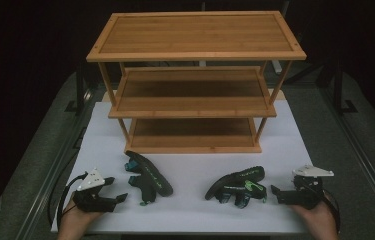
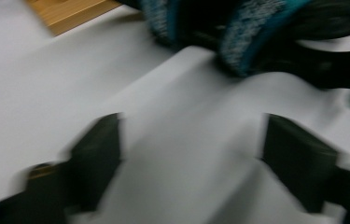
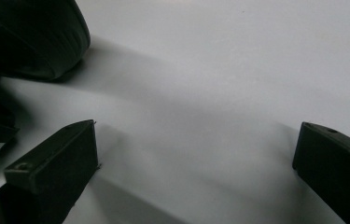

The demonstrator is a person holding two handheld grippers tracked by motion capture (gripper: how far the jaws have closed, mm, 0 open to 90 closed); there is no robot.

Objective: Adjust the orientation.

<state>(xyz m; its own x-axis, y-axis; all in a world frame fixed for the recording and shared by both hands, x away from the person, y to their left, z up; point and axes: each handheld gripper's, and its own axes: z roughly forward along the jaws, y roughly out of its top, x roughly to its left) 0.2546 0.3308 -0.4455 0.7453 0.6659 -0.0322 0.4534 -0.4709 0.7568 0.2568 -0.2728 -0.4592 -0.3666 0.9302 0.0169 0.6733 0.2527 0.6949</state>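
Two black sandals lie on the white mat (image 1: 190, 205). The left sandal (image 1: 149, 177), with teal straps, lies tilted just right of my left gripper (image 1: 118, 189). In the left gripper view that gripper (image 2: 191, 140) is open over bare mat, and the left sandal's (image 2: 256, 42) teal-edged straps sit blurred just beyond the jaws. The right sandal (image 1: 237, 186), with green markings, lies just left of my right gripper (image 1: 276, 194). In the right gripper view that gripper (image 3: 196, 144) stands wide open with nothing between the jaws, and the right sandal's (image 3: 32, 37) dark sole shows at the upper left.
A three-tier bamboo shelf (image 1: 195, 55) stands at the back of the mat, its shelves bare; one corner of it (image 2: 70, 11) shows in the left gripper view. A hand holds each gripper at the mat's near edge. Grey table rails run along both sides.
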